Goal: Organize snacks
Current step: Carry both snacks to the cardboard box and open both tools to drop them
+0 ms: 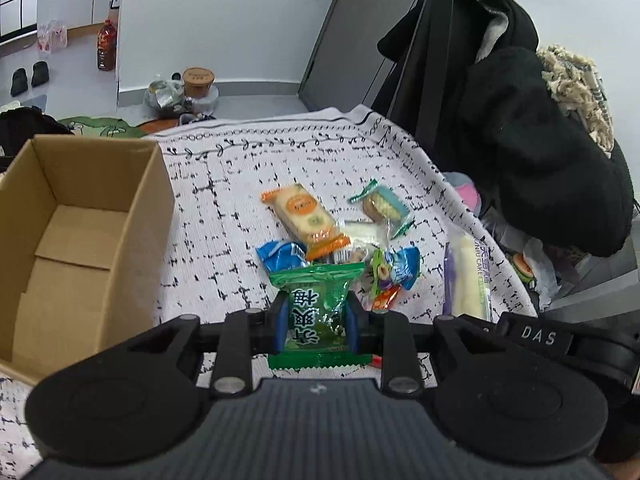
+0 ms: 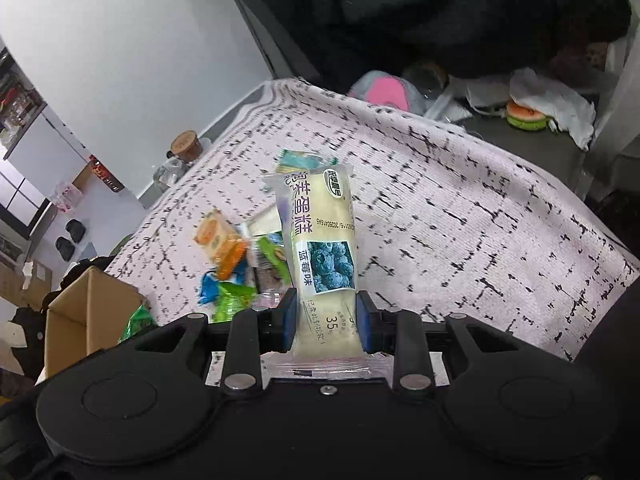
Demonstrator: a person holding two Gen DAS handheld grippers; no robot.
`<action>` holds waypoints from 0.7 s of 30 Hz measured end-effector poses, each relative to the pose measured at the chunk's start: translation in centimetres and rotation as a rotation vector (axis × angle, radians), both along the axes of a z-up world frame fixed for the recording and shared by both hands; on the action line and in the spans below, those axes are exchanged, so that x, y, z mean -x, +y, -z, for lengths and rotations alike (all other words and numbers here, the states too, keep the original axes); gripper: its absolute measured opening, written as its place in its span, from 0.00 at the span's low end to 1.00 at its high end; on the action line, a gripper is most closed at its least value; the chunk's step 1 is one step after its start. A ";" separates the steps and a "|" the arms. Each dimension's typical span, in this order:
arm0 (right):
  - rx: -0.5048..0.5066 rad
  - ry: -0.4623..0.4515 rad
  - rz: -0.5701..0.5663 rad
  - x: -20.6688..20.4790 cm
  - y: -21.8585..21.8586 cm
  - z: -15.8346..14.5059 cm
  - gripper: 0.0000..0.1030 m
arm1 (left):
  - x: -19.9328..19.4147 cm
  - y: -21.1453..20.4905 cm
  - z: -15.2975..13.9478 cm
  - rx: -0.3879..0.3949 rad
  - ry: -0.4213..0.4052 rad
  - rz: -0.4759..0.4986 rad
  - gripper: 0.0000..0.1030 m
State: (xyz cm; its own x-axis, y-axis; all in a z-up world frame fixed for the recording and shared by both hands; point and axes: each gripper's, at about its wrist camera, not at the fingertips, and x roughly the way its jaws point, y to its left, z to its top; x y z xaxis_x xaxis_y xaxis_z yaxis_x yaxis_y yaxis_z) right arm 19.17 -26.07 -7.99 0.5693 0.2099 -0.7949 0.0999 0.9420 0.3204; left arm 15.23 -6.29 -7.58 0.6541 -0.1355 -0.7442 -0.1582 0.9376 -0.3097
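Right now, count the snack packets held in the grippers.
2. A green packet sits clamped in the left gripper; a long blueberry cake packet sits clamped in the right gripper. Others lie loose on the cloth.

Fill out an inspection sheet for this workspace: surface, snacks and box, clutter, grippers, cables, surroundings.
Surface: white cloth with black dashes covers the table.
Job's things: cardboard box open, nothing seen inside; loose snack pile in the middle of the cloth, including an orange cracker pack.
Clutter: black clothes heaped past the cloth's right edge; a toy burger there too.
Grippers: left gripper shut on a green candy pack; right gripper shut on a blueberry cake pack. Both packs are clear of the cloth.
Cables: nothing seen.
Surroundings: white wall, a red bottle and a paper cup on the floor.
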 end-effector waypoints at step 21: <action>-0.002 -0.092 -0.079 1.8 7.1 -3.5 0.28 | 2.2 6.0 -3.8 -0.016 -0.078 -0.027 0.26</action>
